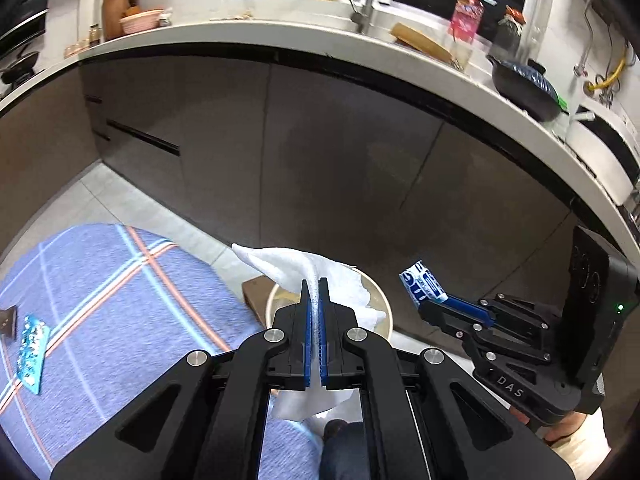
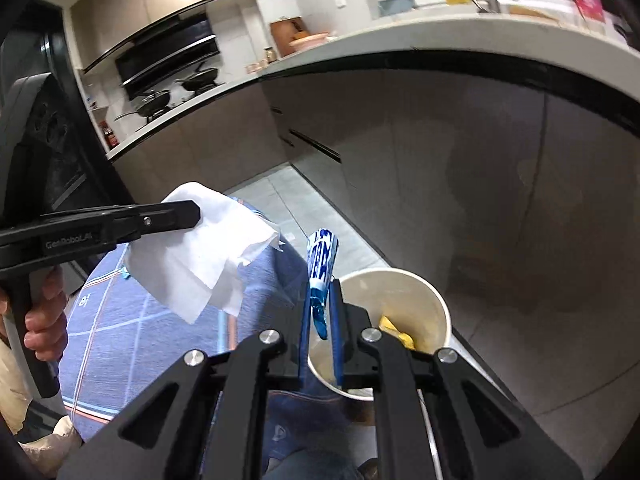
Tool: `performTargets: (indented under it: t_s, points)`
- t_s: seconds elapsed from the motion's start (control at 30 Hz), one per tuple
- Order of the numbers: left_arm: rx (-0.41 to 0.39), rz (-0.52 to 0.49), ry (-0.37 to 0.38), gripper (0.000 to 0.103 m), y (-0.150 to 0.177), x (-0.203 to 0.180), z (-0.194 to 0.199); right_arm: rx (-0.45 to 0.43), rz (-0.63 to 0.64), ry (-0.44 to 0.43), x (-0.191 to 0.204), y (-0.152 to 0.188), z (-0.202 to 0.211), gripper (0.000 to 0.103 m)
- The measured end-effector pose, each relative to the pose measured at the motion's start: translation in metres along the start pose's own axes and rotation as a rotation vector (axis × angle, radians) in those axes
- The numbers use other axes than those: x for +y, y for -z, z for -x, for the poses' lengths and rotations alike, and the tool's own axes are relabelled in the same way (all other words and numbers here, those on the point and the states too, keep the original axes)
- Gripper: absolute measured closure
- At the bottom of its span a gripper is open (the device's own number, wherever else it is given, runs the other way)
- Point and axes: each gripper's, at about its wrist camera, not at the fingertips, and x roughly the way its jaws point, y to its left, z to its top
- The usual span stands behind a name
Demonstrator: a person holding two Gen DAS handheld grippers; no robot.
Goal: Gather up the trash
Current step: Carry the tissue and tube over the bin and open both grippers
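Note:
My left gripper (image 1: 315, 282) is shut on a white paper tissue (image 1: 292, 266), which hangs over a pale round trash bin (image 1: 382, 300) on the floor. In the right wrist view the same tissue (image 2: 200, 256) droops from the left gripper (image 2: 192, 213), left of the bin. My right gripper (image 2: 325, 286) is shut on a blue-and-white wrapper (image 2: 322, 256), held just above the left rim of the bin (image 2: 436, 300). Yellow scraps (image 2: 394, 330) lie inside the bin. From the left wrist view the right gripper (image 1: 424, 306) and its wrapper (image 1: 424, 284) sit to the right of the bin.
A blue checked tablecloth (image 1: 120, 300) covers a table at the left, with another blue wrapper (image 1: 32, 354) on it. A cardboard box (image 1: 256, 294) stands by the bin. Dark kitchen cabinets (image 1: 320, 148) and a crowded counter (image 1: 280, 36) lie ahead; the floor (image 2: 540, 360) is tiled.

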Motion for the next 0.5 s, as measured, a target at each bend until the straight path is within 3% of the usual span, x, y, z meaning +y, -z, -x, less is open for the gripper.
performTargets:
  t_s: [0.5]
  points:
    - [0.156,-0.032,0.010,0.100,0.008,-0.028,-0.109,0.134,-0.083,0.030,-0.060,0.041,-0.063,0.092]
